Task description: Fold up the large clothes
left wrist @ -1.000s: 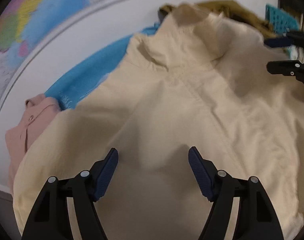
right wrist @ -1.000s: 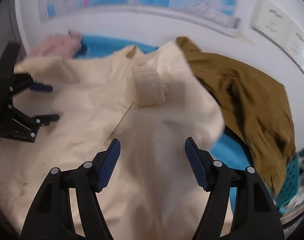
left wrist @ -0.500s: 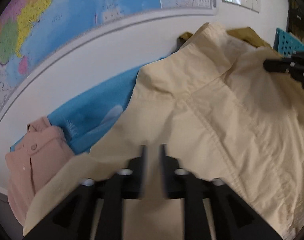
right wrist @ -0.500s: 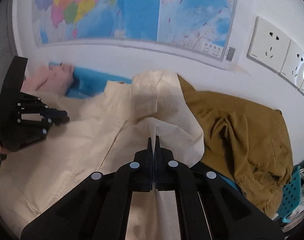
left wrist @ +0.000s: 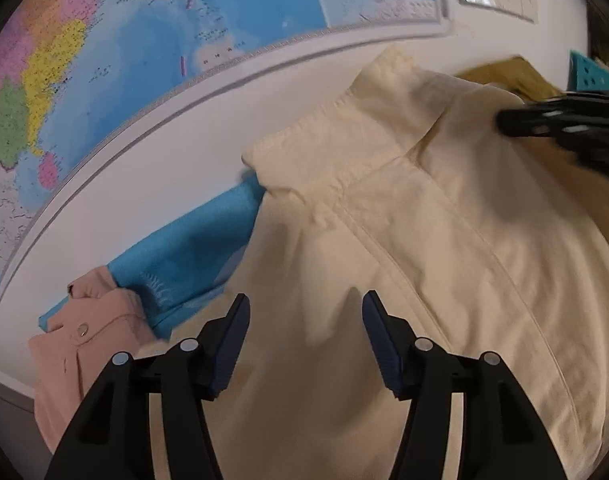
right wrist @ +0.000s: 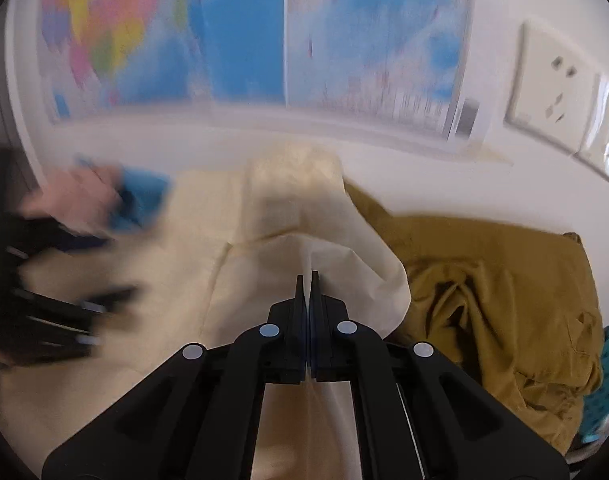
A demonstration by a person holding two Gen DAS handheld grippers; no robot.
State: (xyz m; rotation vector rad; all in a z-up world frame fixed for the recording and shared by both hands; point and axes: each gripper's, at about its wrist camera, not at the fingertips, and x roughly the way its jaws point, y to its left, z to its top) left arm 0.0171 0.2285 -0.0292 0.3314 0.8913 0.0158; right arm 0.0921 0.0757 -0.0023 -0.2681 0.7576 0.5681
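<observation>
Pinching a fold of the cream jacket, our right tool is clenched on the cloth, the edge rising between its closed tips, we judge so that the jacket can be lifted and spread for folding. Our left tool hangs released, its blue pads wide apart over the jacket's back, grasping nothing. The jacket lies heaped by the white wall, over a blue cloth and beside a pink garment. Our left view shows the jacket's collar and seams sharply, with the right tool a dark blur at the edge. Our right view alone shows the grip itself, the brown garment beside the jacket and the wall sockets.
</observation>
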